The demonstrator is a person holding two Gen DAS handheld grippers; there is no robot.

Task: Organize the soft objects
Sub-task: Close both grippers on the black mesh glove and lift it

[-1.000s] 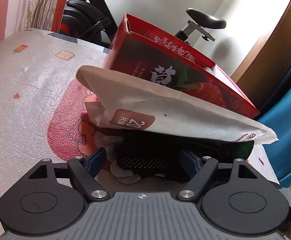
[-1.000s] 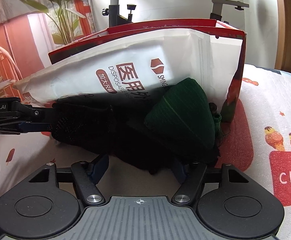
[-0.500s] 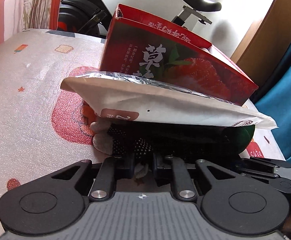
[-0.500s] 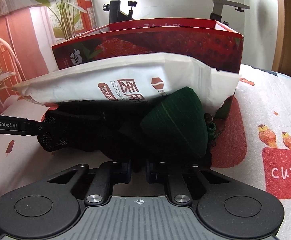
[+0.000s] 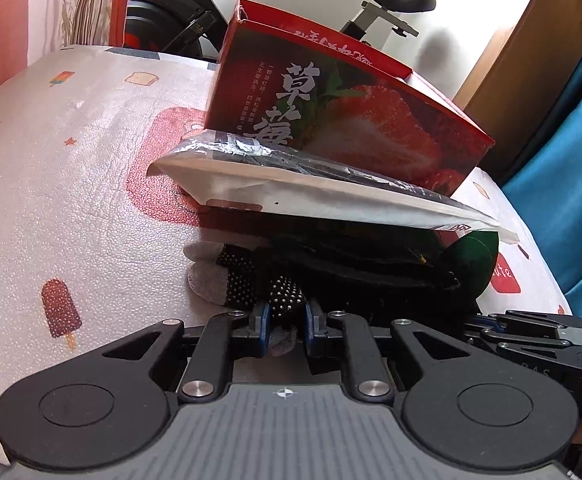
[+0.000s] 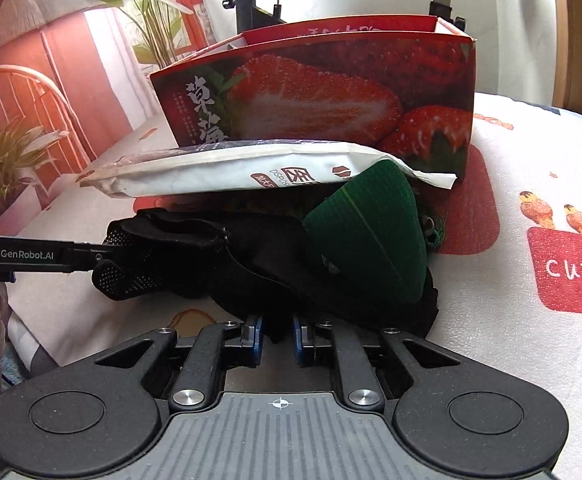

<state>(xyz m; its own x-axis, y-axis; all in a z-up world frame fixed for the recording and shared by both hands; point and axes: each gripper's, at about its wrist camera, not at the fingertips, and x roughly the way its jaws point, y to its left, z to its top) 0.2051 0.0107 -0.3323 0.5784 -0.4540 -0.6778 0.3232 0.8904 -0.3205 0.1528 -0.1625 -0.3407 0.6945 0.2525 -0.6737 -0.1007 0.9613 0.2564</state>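
A pile of soft things lies in front of a red strawberry box (image 5: 343, 104) (image 6: 331, 92). A white mask packet (image 5: 331, 196) (image 6: 243, 168) rests flat on top of the pile. Under it lie a black dotted glove (image 5: 259, 280) (image 6: 131, 272), black cloth (image 6: 259, 264) and a green knit hat (image 6: 375, 240) (image 5: 475, 256). My left gripper (image 5: 285, 320) is shut on the dotted glove's end. My right gripper (image 6: 277, 330) is shut on the black cloth's near edge. The left gripper also shows in the right wrist view (image 6: 87, 258) at the glove.
The pile and box sit on a white foam mat (image 5: 71, 152) printed with ice lollies and a red "cute" patch (image 6: 571, 272). An exercise bike (image 5: 179, 16) stands behind the box. A blue curtain (image 5: 571, 184) hangs at the right.
Both grippers went from open to shut, the left on the glove, the right on the black cloth. The mask packet dropped from leaning on the box to lying flat on the pile.
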